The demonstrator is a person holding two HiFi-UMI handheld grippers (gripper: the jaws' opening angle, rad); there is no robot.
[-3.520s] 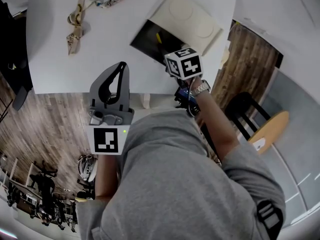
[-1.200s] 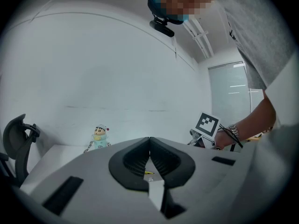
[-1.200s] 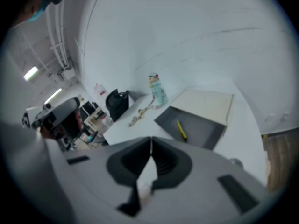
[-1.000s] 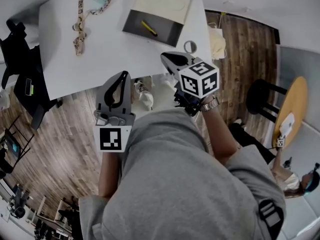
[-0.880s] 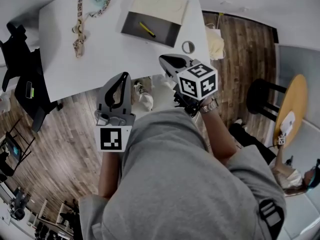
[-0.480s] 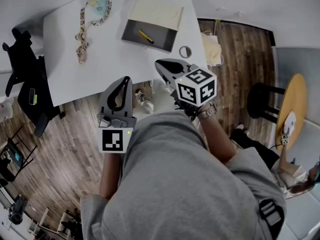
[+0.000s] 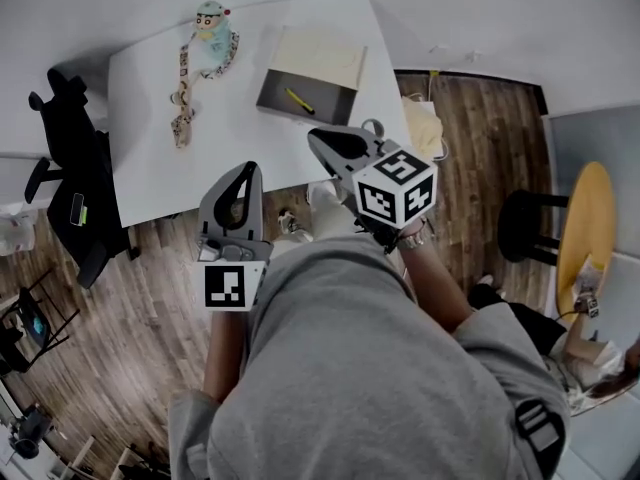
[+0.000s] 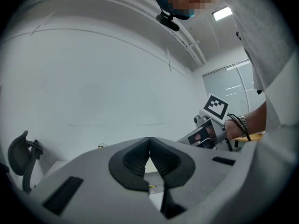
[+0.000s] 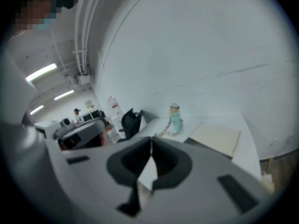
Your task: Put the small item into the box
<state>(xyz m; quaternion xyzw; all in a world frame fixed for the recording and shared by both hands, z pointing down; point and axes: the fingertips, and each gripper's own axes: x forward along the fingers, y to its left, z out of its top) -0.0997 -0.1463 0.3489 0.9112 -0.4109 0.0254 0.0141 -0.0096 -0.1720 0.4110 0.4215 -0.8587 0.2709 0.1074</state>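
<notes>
– While both tongs are held up close to the grey sweatshirt (image 7: 380, 368), can anyone tell what they've got in them?

– Nothing, as far as I can see. Left tongs (image 7: 246, 168): in their own view the two black pads (image 8: 134, 161) are pressed tip to tip with nothing between. Right tongs (image 7: 314, 136), same story: tips together, empty.

– ok, and the small yellow item (image 7: 297, 99)?

– It's lying in the dark box (image 7: 330, 105) on the white desk (image 7: 230, 128). That's ahead of the right tongs and a touch to their left, clear of them. The cream lid (image 7: 318, 53) lies open on the box's far side. A yellow sliver also shows through the gap under the left tongs' pads in their own view, but it's too small to call.

– anything else up there?

– A grey ring (image 7: 371, 123) just past the right tongs, by the desk's right edge and partly hidden by them. Further ahead of the left tongs there's a pale blue toy figure (image 7: 212, 23), with a patterned strap (image 7: 182, 98) trailing back toward the tongs. A black office chair (image 7: 65, 158) stands off to the left of the left tongs, beside the desk. The marker cube (image 7: 397, 186) on the right tongs sits just ahead of a wrist with a watch (image 7: 415, 238).
</notes>
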